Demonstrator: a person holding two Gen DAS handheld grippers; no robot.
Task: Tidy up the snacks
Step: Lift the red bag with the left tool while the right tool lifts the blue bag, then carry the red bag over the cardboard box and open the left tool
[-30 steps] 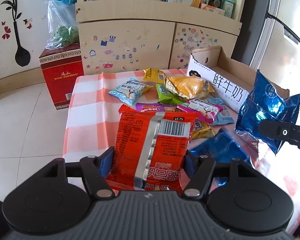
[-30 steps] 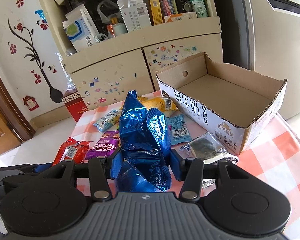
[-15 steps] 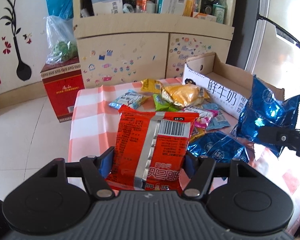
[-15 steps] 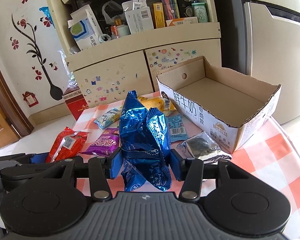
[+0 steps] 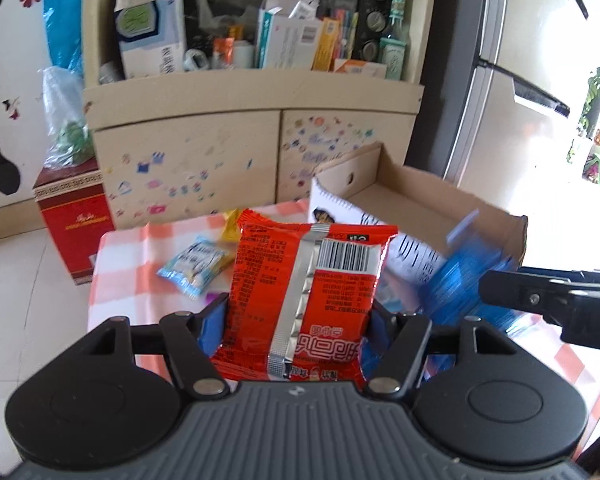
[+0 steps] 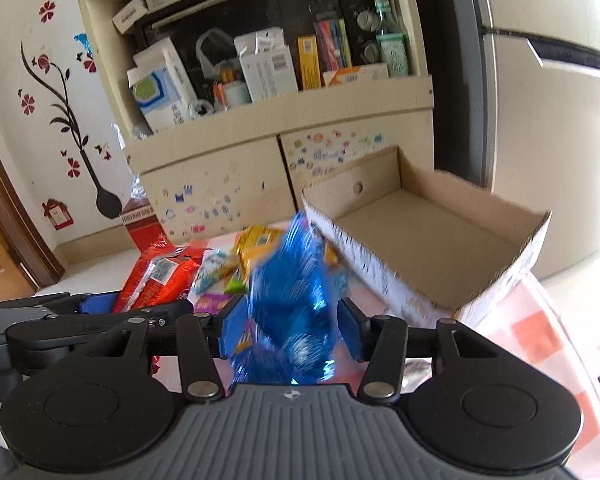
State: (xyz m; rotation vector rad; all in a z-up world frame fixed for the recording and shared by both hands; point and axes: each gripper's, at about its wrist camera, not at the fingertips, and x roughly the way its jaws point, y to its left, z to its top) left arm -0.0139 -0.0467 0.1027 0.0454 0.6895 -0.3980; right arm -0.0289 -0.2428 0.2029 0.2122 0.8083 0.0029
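My left gripper is shut on a red snack packet with a barcode, held upright above the checked table. My right gripper is shut on a shiny blue snack bag, blurred by motion. The open cardboard box stands just ahead and to the right of the blue bag; it shows in the left wrist view behind the red packet. The blue bag and right gripper arm appear at right in the left wrist view. The red packet appears at left in the right wrist view.
Loose snack packets lie on the orange-checked tablecloth: a light blue one, a yellow one. A cream cabinet with cluttered shelves stands behind. A red carton sits on the floor at left. A fridge is at right.
Both grippers have risen and tilted upward, moving nearer to the cardboard box with their packets. The blue bag is now motion-blurred close to the box's front wall.
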